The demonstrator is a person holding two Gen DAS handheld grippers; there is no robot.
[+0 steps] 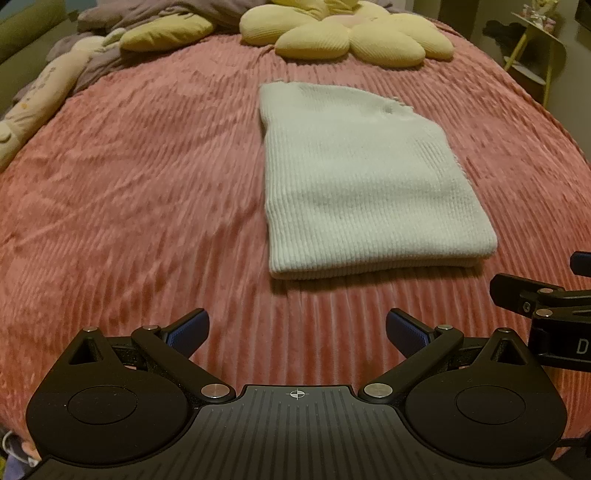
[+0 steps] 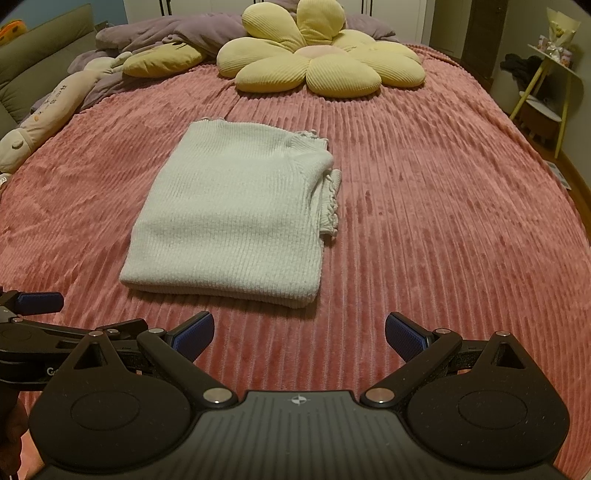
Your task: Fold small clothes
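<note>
A white knit sweater (image 1: pixel 369 177) lies folded into a rough rectangle on a bed covered by a pink ribbed blanket (image 1: pixel 147 184). In the right wrist view the sweater (image 2: pixel 236 214) shows a frilled edge and a bunched layer along its right side; its near edge is a thick, doubled fold.

The left hand-held gripper (image 1: pixel 297 332) hovers over the blanket near the sweater's near edge, jaws spread wide, nothing between the 2 blue pads (image 1: pixel 188 330). It sits just left of the sweater's line, so the sweater appears to the right of centre in its view.

The right hand-held gripper (image 2: pixel 299 334) is likewise released, jaws wide apart, empty, and held short of the sweater, which lies left of centre ahead of it. Neither gripper touches the cloth.

The 2 grippers are side by side: part of the right one shows at the right edge of the left view (image 1: pixel 535 299), and part of the left one at the left edge of the right view (image 2: pixel 37 306).

At the far end of the bed rests a yellow flower-shaped cushion (image 2: pixel 314 62), with a yellow pillow (image 2: pixel 164 59) to its left and a purple quilt (image 2: pixel 177 31) behind. A long cream plush toy (image 2: pixel 44 110) lies along the left edge. A small yellow-legged side stand (image 2: pixel 546 92) is off the bed at far right.
</note>
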